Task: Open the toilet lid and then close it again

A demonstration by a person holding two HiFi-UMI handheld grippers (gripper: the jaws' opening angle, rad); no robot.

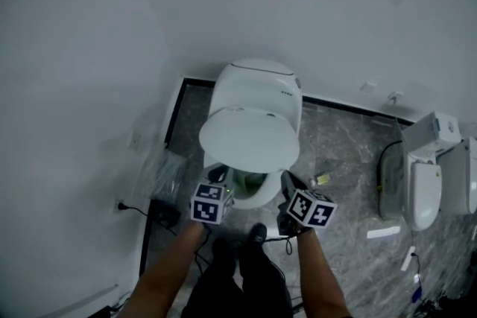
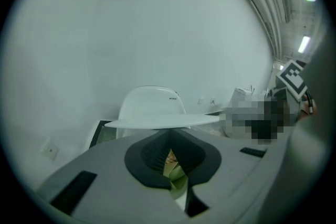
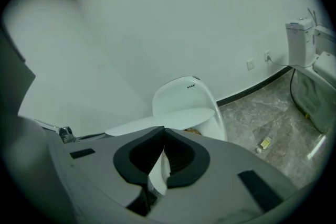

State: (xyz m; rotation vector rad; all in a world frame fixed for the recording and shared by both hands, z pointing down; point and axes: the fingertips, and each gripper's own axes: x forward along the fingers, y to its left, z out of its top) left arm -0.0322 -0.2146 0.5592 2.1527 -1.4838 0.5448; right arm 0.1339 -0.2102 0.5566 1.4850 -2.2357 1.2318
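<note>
Toilet lid (image 1: pixel 250 138) hangs half-raised over the bowl (image 1: pixel 257 197) at the floor (image 1: pixel 350 160) far edge, left gripper (image 2: pixel 169 160) and right gripper (image 3: pixel 161 157) jaws closed, empty; likely light, rigid, slick plastic, push under its front rim.

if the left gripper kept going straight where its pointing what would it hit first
Most likely the half-raised toilet lid: its front edge lies just above the shut tips of the left gripper. If it slipped under that edge, the bowl would come next; depth is hard to judge.
</note>
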